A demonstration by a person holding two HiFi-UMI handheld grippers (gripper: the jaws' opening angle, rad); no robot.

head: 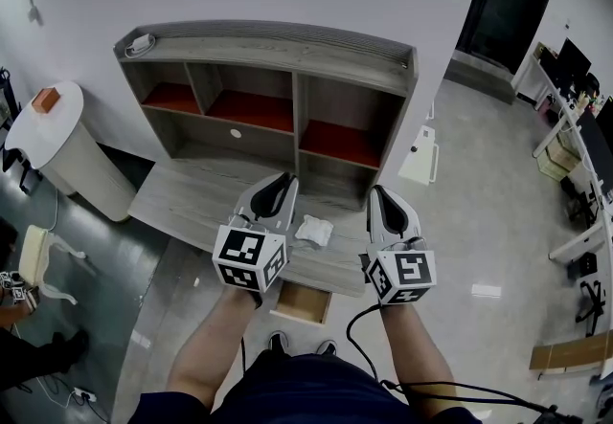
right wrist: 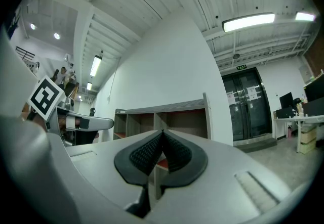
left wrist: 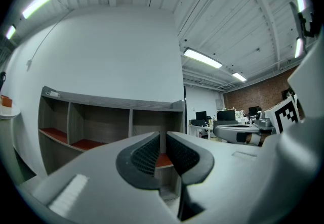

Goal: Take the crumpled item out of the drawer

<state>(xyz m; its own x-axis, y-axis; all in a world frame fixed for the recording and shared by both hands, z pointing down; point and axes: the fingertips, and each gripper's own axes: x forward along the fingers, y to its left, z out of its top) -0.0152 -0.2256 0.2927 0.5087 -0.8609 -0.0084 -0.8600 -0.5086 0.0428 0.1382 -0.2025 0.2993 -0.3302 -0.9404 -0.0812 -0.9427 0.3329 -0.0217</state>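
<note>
Head view: crumpled white item (head: pixel 314 231) lay on the desk top (head: pixel 192 200), between left gripper (head: pixel 273 190) and right gripper (head: pixel 386 202), touching neither. The drawer (head: pixel 302 303) below stood open, so the item looked already out and both grippers were probably parked above it, hands free.

Left gripper view: jaws a narrow slit apart, nothing between, aimed at the shelf unit (left wrist: pixel 111 106).

Right gripper view: jaws tip to tip, empty.

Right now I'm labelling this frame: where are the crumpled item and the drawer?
crumpled item (head: pixel 314 230), head view, middle of the white wad.
drawer (head: pixel 303 303), head view, its bare wooden inside.
</note>
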